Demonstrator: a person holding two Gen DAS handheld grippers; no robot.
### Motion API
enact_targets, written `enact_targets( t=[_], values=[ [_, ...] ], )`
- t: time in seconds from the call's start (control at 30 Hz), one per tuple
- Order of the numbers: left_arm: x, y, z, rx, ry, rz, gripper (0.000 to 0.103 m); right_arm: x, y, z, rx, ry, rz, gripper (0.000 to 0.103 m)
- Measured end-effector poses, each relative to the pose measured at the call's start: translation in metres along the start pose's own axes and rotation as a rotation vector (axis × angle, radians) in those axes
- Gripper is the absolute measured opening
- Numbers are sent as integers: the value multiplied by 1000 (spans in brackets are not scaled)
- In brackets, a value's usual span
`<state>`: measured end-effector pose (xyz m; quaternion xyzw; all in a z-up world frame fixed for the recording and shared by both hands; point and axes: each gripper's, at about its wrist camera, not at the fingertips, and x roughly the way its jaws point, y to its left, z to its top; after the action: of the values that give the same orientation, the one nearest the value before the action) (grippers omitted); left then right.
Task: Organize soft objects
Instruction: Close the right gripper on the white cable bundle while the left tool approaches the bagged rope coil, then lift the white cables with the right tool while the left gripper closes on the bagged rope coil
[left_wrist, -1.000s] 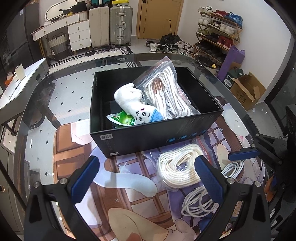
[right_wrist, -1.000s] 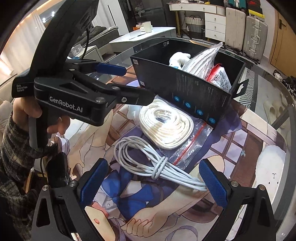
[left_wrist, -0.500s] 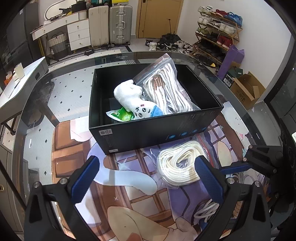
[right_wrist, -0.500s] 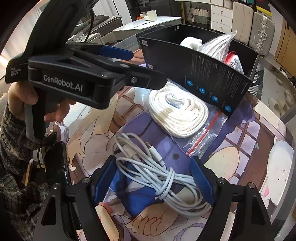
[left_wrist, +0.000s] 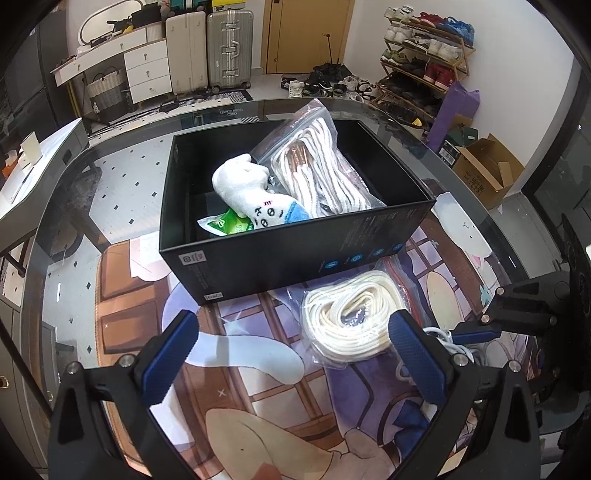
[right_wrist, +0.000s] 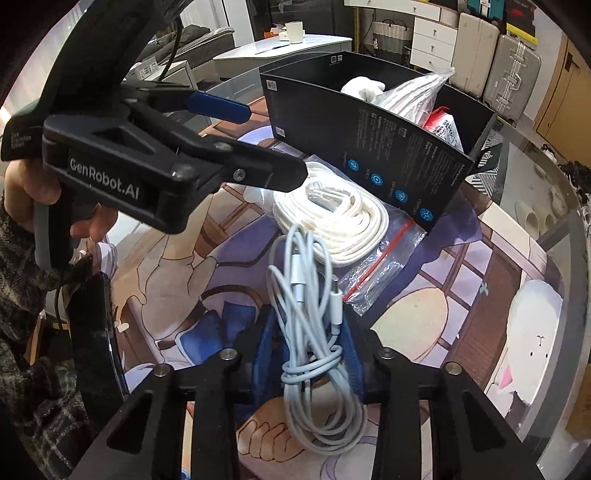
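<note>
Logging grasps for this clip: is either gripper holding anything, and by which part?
The right gripper holds the bundled white charging cable around the middle of its coil. The left gripper is open, empty.

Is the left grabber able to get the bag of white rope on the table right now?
Probably yes. The left gripper is open and empty, and the bagged white rope lies just ahead by its right finger, with nothing covering it.

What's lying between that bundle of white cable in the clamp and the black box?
A bagged coil of cream rope lies on the mat between the white cable bundle, clamped in the right gripper, and the black box; the right wrist view shows it.
</note>
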<state>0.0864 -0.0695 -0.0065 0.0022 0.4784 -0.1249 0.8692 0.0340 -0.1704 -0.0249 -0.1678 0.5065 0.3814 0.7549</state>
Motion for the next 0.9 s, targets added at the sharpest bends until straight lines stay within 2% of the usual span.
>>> enact_targets(
  t=[0.27, 0.67, 0.9],
  values=[
    [2, -18, -1, 68, 15, -28, 103, -12, -25, -6, 74, -31, 13, 26],
    [12, -34, 5, 69, 36, -32, 103, -45, -77, -11, 229, -112, -23, 26],
    [25, -45, 7, 54, 53, -9, 103, -48, -87, -3, 284, -149, -28, 26]
  ],
)
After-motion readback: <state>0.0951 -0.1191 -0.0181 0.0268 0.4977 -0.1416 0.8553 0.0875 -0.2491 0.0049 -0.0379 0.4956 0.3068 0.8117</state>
